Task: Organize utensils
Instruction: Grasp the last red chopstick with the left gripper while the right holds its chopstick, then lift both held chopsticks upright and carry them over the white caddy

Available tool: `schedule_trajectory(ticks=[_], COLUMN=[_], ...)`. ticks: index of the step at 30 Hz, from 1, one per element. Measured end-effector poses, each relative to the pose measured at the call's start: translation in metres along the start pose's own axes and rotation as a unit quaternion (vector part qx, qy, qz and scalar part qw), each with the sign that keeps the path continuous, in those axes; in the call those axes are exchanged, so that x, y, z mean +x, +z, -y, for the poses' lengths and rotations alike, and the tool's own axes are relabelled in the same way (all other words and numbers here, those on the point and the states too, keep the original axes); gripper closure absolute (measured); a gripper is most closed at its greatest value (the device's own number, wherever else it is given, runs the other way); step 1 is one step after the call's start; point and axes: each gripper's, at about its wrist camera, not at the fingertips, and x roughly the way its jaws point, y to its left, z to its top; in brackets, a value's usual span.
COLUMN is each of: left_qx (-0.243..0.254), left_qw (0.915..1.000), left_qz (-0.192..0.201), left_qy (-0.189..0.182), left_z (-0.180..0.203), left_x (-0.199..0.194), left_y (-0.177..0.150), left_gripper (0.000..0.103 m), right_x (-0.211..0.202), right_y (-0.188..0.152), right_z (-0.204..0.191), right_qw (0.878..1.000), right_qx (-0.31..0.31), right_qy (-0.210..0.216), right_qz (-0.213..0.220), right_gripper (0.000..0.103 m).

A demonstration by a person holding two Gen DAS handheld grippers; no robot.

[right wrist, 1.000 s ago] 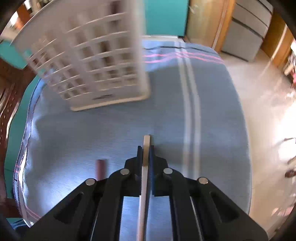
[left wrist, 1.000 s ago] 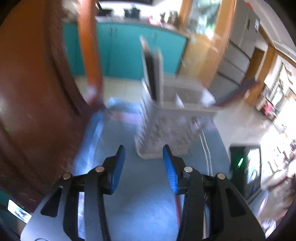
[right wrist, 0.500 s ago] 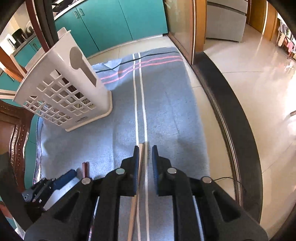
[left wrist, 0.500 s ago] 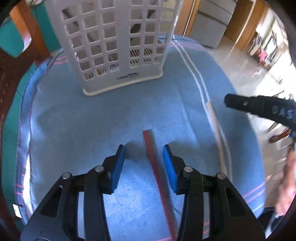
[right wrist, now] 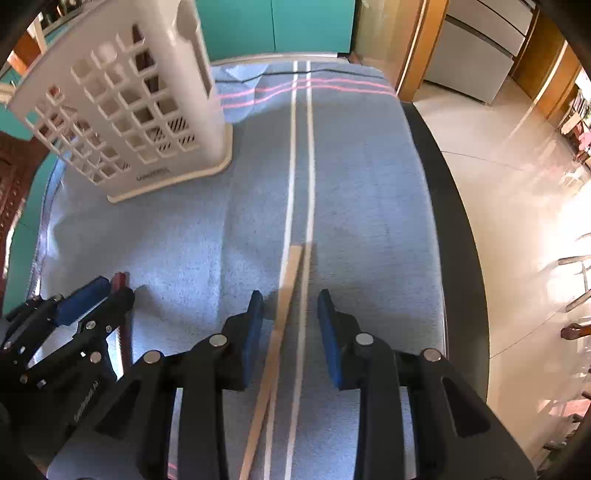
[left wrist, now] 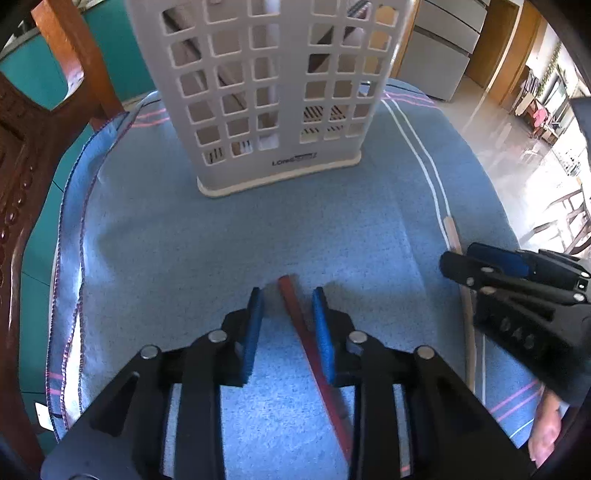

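A white lattice utensil basket (left wrist: 273, 92) stands upright on the blue cloth (left wrist: 184, 229); it also shows in the right wrist view (right wrist: 125, 114). A dark red stick (left wrist: 306, 339) lies on the cloth between the fingers of my open left gripper (left wrist: 286, 295). A pale wooden stick (right wrist: 280, 317) lies on the cloth between the fingers of my open right gripper (right wrist: 288, 297). The right gripper shows at the right of the left wrist view (left wrist: 480, 266), over the pale stick (left wrist: 452, 230). The left gripper shows at the lower left of the right wrist view (right wrist: 99, 291).
A carved wooden chair (left wrist: 22, 155) stands at the cloth's left edge. The table's dark right edge (right wrist: 454, 229) drops to a shiny tiled floor (right wrist: 517, 184). Teal cabinets (right wrist: 273, 26) stand behind.
My right gripper has opened and let go of the pale stick, which now lies on the cloth. My left gripper has come down around the red stick, closer to the basket.
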Motion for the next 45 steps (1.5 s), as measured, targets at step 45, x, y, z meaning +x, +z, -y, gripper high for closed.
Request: schedule_trajectory(ticks=[45], left_qx=[-0.042], left_qw=[0.9114], left_qz=[0.397], left_qy=[-0.101], left_z=[-0.048], left_x=[-0.297], left_y=[0.059], left_gripper=[0.096], right_x=[-0.284], right_y=[0.016], right_z=[0.025], right_qw=[0.932], right_qx=[0.015], right_qy=[0.164], right_qz=[0.323], right_gripper=[0.097])
